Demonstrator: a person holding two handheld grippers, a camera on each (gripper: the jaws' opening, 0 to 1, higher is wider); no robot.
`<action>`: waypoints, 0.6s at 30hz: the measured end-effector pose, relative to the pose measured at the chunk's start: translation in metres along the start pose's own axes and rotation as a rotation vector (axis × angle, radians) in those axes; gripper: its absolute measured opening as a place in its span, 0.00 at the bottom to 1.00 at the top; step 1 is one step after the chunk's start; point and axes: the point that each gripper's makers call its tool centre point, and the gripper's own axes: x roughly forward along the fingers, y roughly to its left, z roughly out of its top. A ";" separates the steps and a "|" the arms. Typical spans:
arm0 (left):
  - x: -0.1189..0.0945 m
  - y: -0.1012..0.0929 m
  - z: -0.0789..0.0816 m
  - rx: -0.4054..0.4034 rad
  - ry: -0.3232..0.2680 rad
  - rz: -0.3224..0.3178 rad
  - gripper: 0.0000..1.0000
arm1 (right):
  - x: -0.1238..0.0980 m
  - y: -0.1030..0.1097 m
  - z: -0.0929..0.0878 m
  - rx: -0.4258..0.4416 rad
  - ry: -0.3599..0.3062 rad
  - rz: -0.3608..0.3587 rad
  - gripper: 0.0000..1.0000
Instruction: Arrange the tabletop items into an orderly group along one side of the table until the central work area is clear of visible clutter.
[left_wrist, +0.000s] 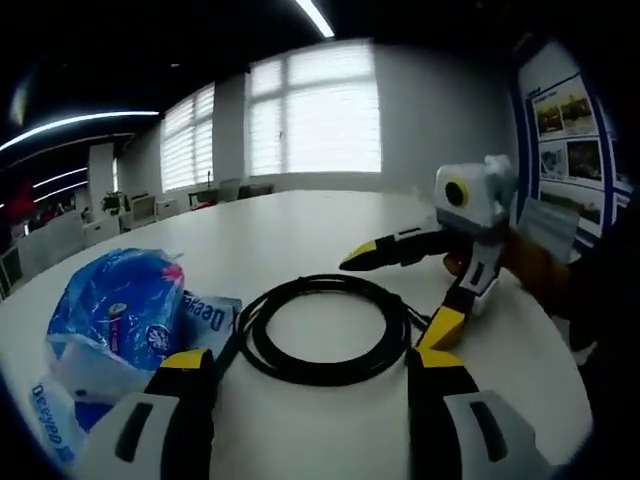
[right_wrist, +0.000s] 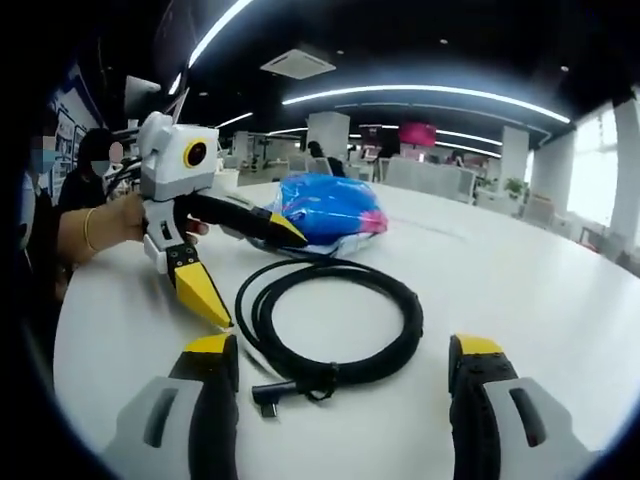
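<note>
Clutter sits mid-table (left_wrist: 330, 215): blue bag (left_wrist: 115, 310), then coiled black cable (left_wrist: 325, 330) beside it. I see both claws released, left claw (left_wrist: 310, 400) and right claw (right_wrist: 345, 385) flanking the coil. I judge it best to pinch one side of the coil across all loops, then slide it beside the bag.

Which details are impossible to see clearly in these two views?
- Printing on the blue plastic bag: left gripper view, too small and cut off by the left gripper.
- Black coiled cable: whether the right gripper touches it, unclear.
- Wall posters: blurred.
</note>
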 end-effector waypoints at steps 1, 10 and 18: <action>-0.001 0.000 -0.002 0.026 0.008 -0.013 0.78 | -0.001 -0.001 -0.003 0.001 0.009 0.002 0.84; 0.003 -0.013 -0.007 0.072 0.034 -0.063 0.76 | -0.008 -0.007 -0.010 0.013 0.011 0.007 0.76; 0.012 -0.005 -0.012 0.044 0.023 -0.068 0.72 | 0.000 0.000 -0.010 0.038 0.006 0.109 0.74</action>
